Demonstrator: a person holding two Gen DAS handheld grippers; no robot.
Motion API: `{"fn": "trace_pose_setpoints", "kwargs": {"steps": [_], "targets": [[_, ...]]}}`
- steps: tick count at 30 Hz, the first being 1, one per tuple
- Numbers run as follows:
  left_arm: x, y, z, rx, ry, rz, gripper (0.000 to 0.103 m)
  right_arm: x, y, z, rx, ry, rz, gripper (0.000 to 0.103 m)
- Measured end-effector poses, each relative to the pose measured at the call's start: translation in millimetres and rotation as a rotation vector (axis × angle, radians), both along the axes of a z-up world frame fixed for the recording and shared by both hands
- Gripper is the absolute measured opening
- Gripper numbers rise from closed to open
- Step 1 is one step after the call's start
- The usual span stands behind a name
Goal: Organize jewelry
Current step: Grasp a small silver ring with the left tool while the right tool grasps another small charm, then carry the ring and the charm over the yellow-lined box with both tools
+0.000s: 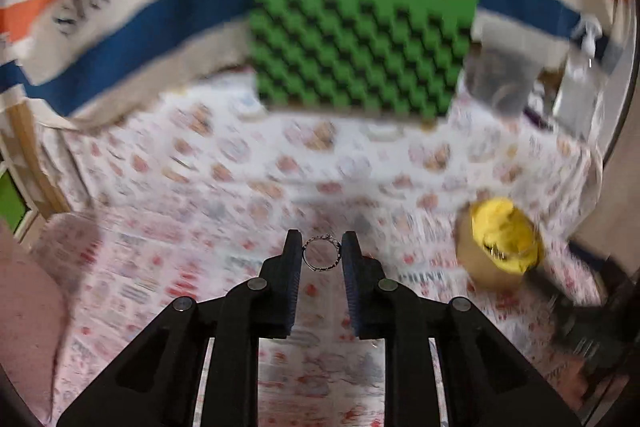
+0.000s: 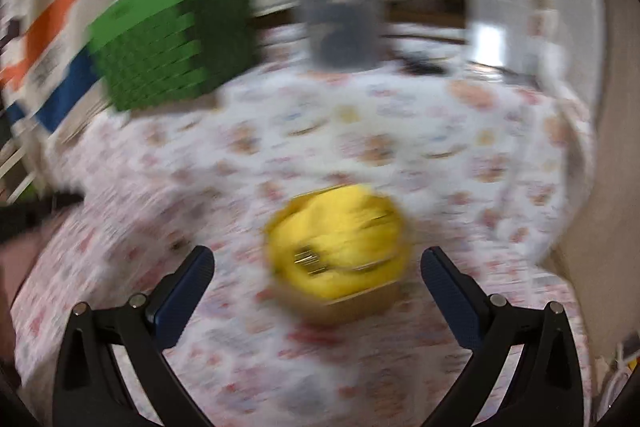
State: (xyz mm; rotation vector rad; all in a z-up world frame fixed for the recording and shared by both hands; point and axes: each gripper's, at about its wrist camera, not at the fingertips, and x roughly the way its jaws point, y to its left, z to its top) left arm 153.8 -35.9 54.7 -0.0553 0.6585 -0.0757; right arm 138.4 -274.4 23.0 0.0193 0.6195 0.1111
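Left gripper [image 1: 321, 254] pinching a thin ring [image 1: 321, 253] over the patterned cloth [image 1: 240, 187]. Right gripper [image 2: 317, 265] spread wide, yellow-lined bowl [image 2: 338, 259] at 12 o'clock.

Soft, even indoor light; both views smear with motion blur, worst on the right wrist; the green box [image 1: 360, 39] blurs while nearby jaws stay sharp; fisheye edges bend and darken.

One ring [image 1: 322, 253], one bowl [image 2: 340, 255], seemingly.
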Motion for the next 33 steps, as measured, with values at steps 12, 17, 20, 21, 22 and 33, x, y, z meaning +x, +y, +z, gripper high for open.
{"fn": "trace_pose_setpoints", "kwargs": {"steps": [12,17,20,21,22,33], "targets": [[29,56,-27,-0.033,0.08,0.177,0.019,29,111,-27,-0.053,0.252,0.207,0.063],[29,68,-26,-0.043,0.067,0.186,0.019,41,139,-49,-0.097,0.331,0.221,0.04],[31,75,-26,-0.081,0.08,0.191,0.019,48,146,-55,-0.102,0.343,0.211,0.036],[31,76,-26,-0.087,0.082,0.192,0.019,50,148,-57,-0.102,0.345,0.207,0.033],[31,76,-27,-0.086,0.083,0.195,0.019,51,149,-58,-0.099,0.352,0.21,0.032],[30,73,-25,-0.083,0.079,0.19,0.019,45,163,-59,-0.171,0.344,0.243,0.016]]}}
